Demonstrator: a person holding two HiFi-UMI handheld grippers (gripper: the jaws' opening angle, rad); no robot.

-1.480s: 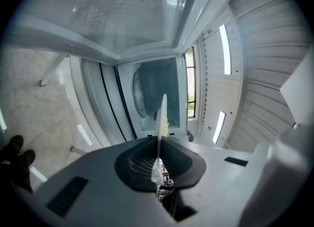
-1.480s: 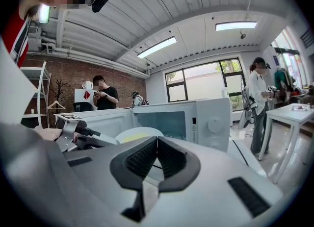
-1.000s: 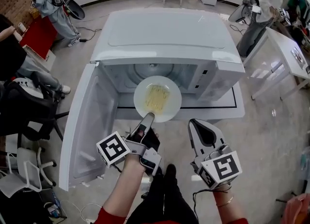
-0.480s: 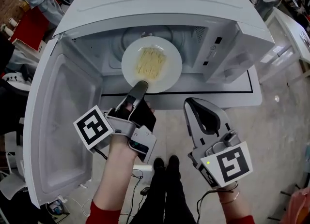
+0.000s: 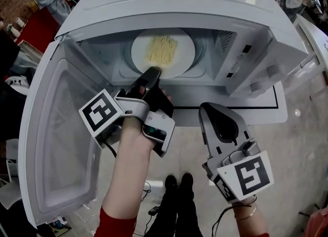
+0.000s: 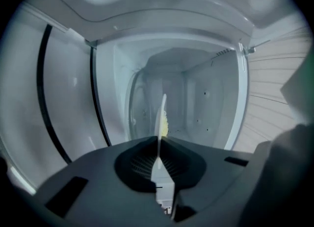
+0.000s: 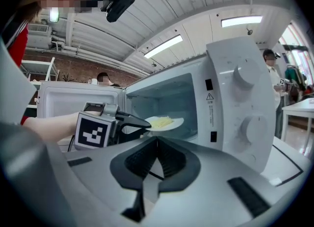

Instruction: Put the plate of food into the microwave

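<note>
The plate with yellow food on it sits level inside the open microwave, over the glass turntable, and its near rim is pinched between the jaws of the left gripper, which are closed almost fully on that thin edge so the plate juts forward from their tips into the cavity. The right gripper hangs outside and below the opening, well apart from the plate, its jaws pressed together with nothing between them. The microwave door stands swung wide open to the left.
</note>
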